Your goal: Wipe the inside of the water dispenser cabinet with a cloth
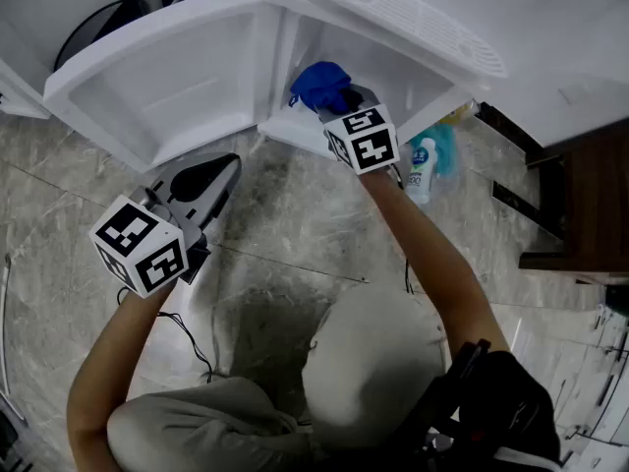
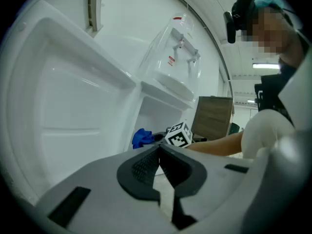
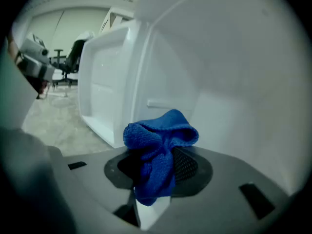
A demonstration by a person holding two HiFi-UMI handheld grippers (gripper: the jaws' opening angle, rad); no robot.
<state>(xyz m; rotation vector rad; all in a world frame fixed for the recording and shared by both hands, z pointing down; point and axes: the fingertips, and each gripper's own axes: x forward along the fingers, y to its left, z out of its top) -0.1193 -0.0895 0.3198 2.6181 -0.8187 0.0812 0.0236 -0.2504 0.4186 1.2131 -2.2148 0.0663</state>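
Note:
The white water dispenser cabinet stands with its door swung wide to the left. My right gripper reaches into the cabinet's mouth, shut on a bunched blue cloth. In the right gripper view the blue cloth bulges from between the jaws, in front of the cabinet's white inner wall. My left gripper hangs over the floor below the door, shut on nothing. The left gripper view shows its jaws closed together, with the blue cloth and the right gripper's marker cube beyond.
A spray bottle stands on the marble floor just right of the cabinet, beside something teal. A dark wooden cabinet is at the right. A black cable trails over the floor near the person's knees.

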